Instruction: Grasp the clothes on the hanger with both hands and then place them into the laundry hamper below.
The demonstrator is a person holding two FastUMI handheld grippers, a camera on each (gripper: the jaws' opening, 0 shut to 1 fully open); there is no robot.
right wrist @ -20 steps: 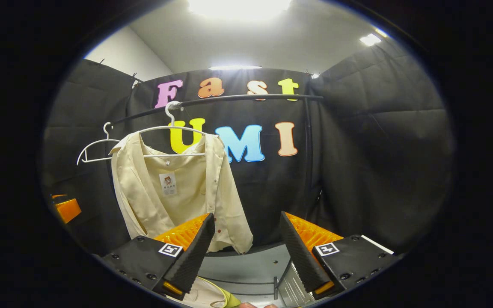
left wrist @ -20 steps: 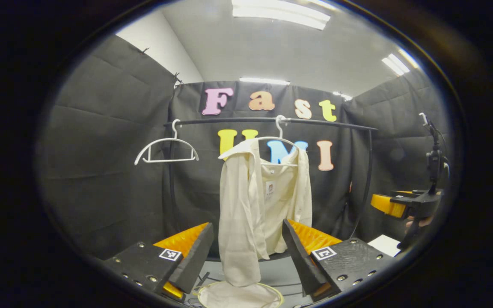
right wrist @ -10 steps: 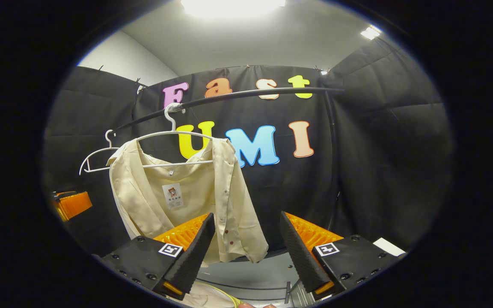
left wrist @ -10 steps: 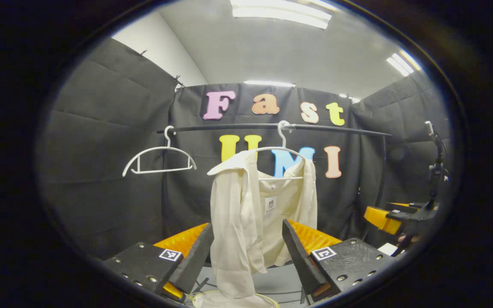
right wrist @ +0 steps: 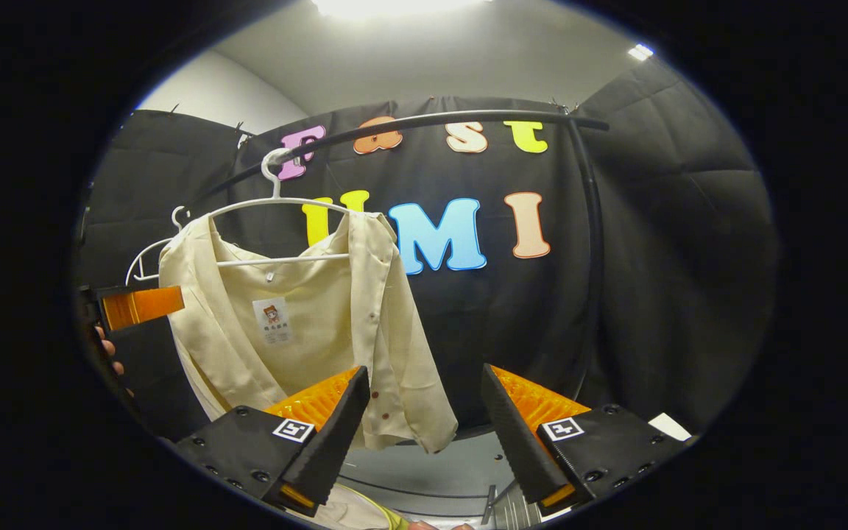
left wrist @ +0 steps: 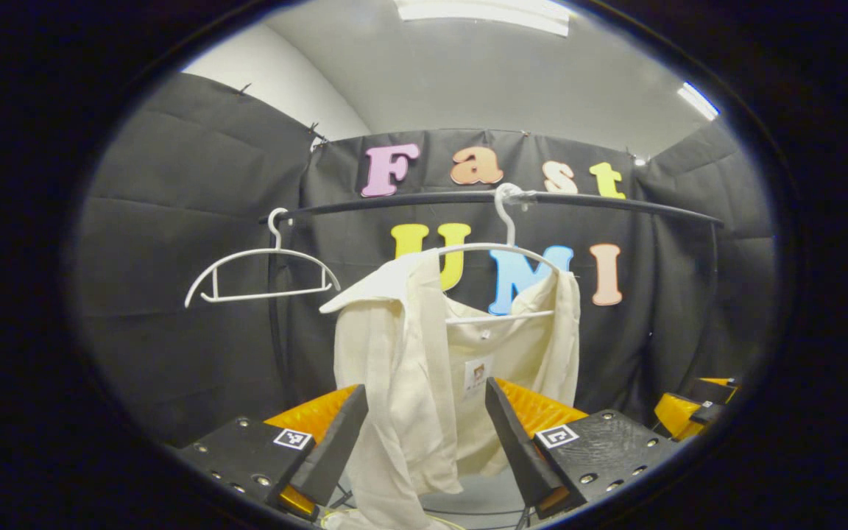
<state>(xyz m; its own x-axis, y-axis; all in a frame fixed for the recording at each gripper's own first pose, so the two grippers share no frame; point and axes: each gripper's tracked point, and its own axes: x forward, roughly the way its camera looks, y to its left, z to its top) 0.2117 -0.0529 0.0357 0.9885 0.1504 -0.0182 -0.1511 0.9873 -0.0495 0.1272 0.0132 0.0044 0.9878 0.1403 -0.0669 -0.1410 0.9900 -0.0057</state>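
Two white hangers hook over a black clothes rail [left wrist: 409, 205] in a booth: a bare hanger [left wrist: 258, 261] near the rail's left end, and beside it a second hanger [left wrist: 501, 246] carrying a cream button-up shirt [left wrist: 424, 383]. The shirt hangs open, its inner label facing outward, one shoulder slipped partway off the hanger's arm and its hem trailing low toward the floor. In the left gripper view, the left gripper [left wrist: 426, 434] is held with its jaws wide apart, the shirt's lower folds hanging between and beyond the two fingers, neither visibly pressing the cloth. In the right gripper view, the right gripper [right wrist: 424, 427] is likewise spread open, the shirt's right edge hanging past its left finger. A pale, yellow-rimmed laundry hamper [right wrist: 365, 511] peeks in at the bottom, below the shirt. Off to the left in the same view, a hand [right wrist: 107, 353] holds the left gripper.
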